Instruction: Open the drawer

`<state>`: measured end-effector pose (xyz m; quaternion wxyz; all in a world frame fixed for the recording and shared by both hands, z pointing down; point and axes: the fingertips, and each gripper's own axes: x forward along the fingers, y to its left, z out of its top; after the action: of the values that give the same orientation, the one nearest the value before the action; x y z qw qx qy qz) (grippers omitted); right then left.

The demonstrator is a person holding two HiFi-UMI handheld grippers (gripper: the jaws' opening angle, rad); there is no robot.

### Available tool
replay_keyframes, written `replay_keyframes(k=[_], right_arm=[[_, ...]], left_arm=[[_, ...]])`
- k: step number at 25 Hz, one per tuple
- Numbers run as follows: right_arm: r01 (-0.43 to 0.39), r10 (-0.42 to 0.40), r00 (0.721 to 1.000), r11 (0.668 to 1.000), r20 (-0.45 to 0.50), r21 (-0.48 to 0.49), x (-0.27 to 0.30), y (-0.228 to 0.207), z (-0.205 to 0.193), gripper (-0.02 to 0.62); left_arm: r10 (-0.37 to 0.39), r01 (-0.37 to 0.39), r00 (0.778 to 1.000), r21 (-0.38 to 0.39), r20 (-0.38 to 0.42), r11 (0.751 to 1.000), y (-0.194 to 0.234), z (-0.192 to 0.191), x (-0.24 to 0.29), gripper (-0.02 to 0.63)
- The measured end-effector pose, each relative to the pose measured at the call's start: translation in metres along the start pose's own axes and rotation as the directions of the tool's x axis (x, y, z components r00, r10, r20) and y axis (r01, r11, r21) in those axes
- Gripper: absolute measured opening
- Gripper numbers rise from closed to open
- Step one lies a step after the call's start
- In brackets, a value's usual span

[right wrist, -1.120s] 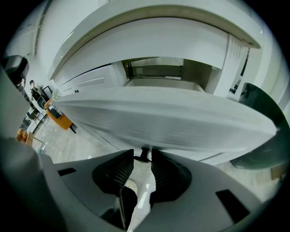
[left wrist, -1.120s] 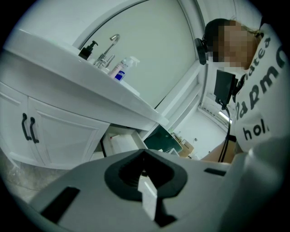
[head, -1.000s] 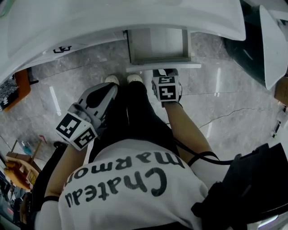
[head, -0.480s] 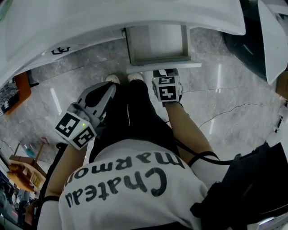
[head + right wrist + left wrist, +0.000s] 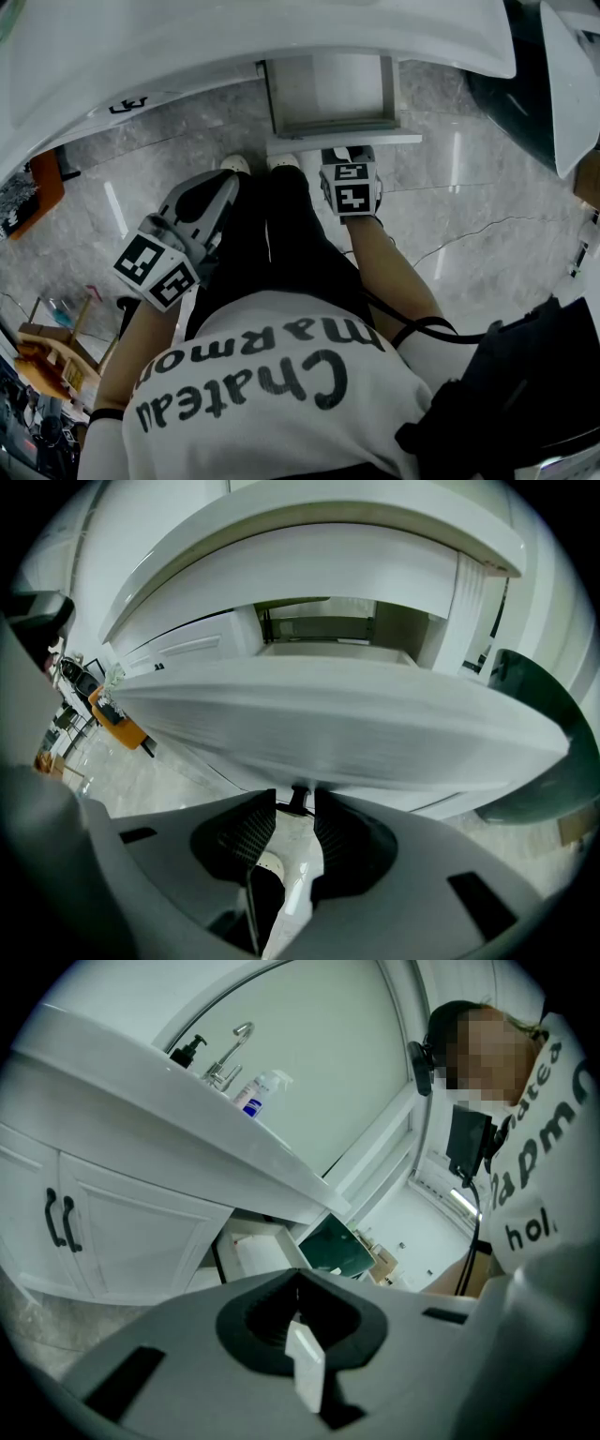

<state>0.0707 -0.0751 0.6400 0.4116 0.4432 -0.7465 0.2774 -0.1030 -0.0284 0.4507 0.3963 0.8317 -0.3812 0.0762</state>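
**Drawer out, right gripper on the pull**

Right gripper (image 5: 349, 153) at the middle of the drawer (image 5: 394, 139) front panel. Jaws nearly together, pinched on a small dark handle (image 5: 298, 797) at the panel's lower edge. Drawer box well out from under the white vanity counter (image 5: 234, 37), straight ahead of the right gripper. Left gripper (image 5: 223, 184) well off to the left and drawn back beside the leg, jaws closed with nothing between them, touching nothing. Shoes (image 5: 234, 166) just left of the right gripper, close under the panel.

Risks, as judged:
- Narrow hold on a slim stem, so a skewed or jerky pull could slip the pads off.
- More travel could bring the panel against shins or shoes, or run the box off its slides.
- No second hold ready to catch it.
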Motion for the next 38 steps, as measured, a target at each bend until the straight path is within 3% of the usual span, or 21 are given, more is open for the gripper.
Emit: replay_keyframes(k=[12,20,29,38], right_arm=[[-0.005,0.005,1.000,1.000,-0.026,0.017,0.002,0.001,0.001,0.137],[-0.061,0.065,0.994,0.997,-0.089,0.049,-0.009,0.005,0.003,0.173],[0.029,0.013,0.976,0.982,-0.219,0.186,-0.052,-0.008,-0.007,0.178],[0.075,-0.068,0.997,0.962,-0.038,0.264,-0.100,-0.019,0.030,0.175]], left_arm=[[-0.003,0.004,1.000,0.020,-0.016,1.000,0.003,0.005,0.002,0.009],[0.031,-0.032,0.999,0.055,0.021,0.998,-0.001,0.037,-0.012,0.009],[-0.035,0.027,0.997,0.104,0.076,0.994,-0.020,0.076,-0.026,0.009],[-0.121,0.104,0.989,0.192,0.080,0.976,-0.029,0.108,-0.030,0.009]])
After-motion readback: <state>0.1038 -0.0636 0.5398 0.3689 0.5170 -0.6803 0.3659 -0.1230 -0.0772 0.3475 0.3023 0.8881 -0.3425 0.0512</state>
